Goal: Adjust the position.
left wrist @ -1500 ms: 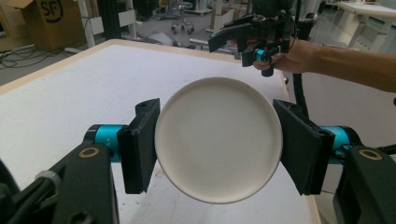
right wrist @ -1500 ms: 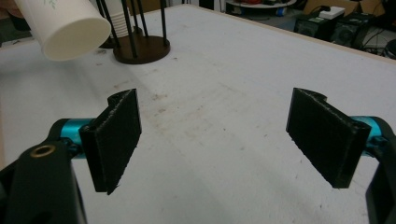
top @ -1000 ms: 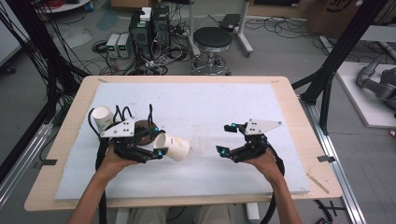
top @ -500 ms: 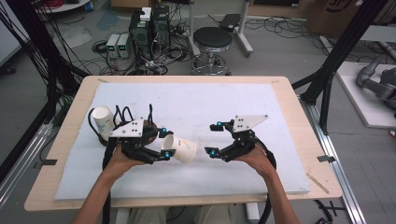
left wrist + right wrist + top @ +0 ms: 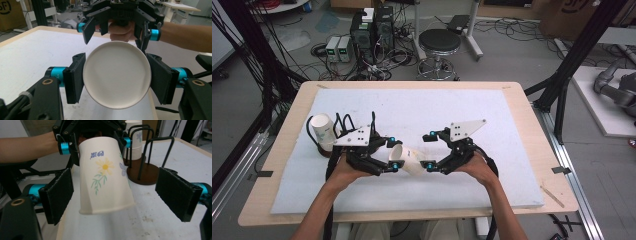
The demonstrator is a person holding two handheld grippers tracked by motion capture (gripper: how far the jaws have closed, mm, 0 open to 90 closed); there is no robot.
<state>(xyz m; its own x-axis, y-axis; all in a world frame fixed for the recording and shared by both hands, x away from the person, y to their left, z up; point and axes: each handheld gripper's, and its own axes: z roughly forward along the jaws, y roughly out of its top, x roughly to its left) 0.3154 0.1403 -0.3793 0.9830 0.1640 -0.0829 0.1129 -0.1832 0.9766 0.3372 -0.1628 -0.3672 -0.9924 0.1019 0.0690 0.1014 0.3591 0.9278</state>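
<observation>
- We've got the paper cup [image 5: 408, 160] lying sideways above the table [image 5: 512, 105], pinched near its base by the left tool [image 5: 391, 155].
- In the left gripper view the cup's round white bottom [image 5: 117, 75] sits squarely between the two black pads [image 5: 75, 77], both pressed against its wall.
- The right tool [image 5: 430, 151] is just beside the cup's mouth end, jaws spread wide.
- In the right gripper view the cup hangs between those spread pads [image 5: 58, 195], touching neither; a gap shows on each side, wider at the right.
- Both hands come in low from the near edge, the left hand [image 5: 343, 170] and right hand [image 5: 479, 167] each wrapped around a tool, the tools pointing inward at each other.
- The cup is white with a yellow daisy [image 5: 105, 166], green leaves, a bluish flower and small blue print, its wall slightly creased near the rim.
- Behind the left tool, a dark cup holder [image 5: 324, 147] stands on the table, carrying a stack of cups [image 5: 323, 130].
</observation>
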